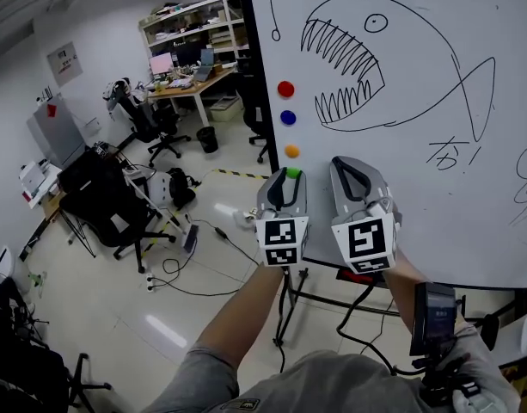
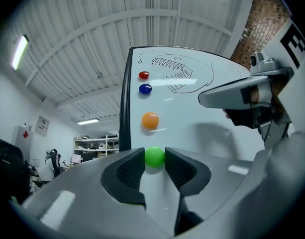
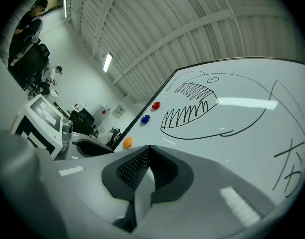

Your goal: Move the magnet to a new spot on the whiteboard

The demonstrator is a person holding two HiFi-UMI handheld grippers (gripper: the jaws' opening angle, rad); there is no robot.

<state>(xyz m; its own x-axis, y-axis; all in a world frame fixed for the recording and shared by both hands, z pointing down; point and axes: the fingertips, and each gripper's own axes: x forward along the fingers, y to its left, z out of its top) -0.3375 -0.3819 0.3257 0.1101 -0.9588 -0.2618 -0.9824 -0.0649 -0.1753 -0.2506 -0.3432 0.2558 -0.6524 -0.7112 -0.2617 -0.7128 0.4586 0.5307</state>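
Filling the right half of the head view, a smooth white whiteboard (image 1: 435,188) with a dark frame edge stands upright and carries a black line drawing of a toothy fish (image 1: 358,67). To its left, farther off, a glossy pale floor (image 1: 211,256) holds black office chairs (image 1: 108,200) and a cluttered desk (image 1: 190,80).

Both grippers are grey moulded plastic with rounded shells, each with a cube of black-and-white square markers at its base. The right gripper (image 1: 349,166) sits just right of the left one in front of the board; in the right gripper view its ribbed black pads (image 3: 137,166) are pressed together with nothing between them.

The left gripper (image 1: 286,179) points at the board's left margin. Its jaws stand narrow, each tip touching a side of the green magnet (image 2: 154,156), a small glossy round button resting on the board surface.

That green magnet is the lowest of a vertical column near the board's left edge: directly above it the orange magnet (image 1: 292,151), then the blue magnet (image 1: 287,117), and the red magnet (image 1: 285,89) on top, all the same shiny domed shape.
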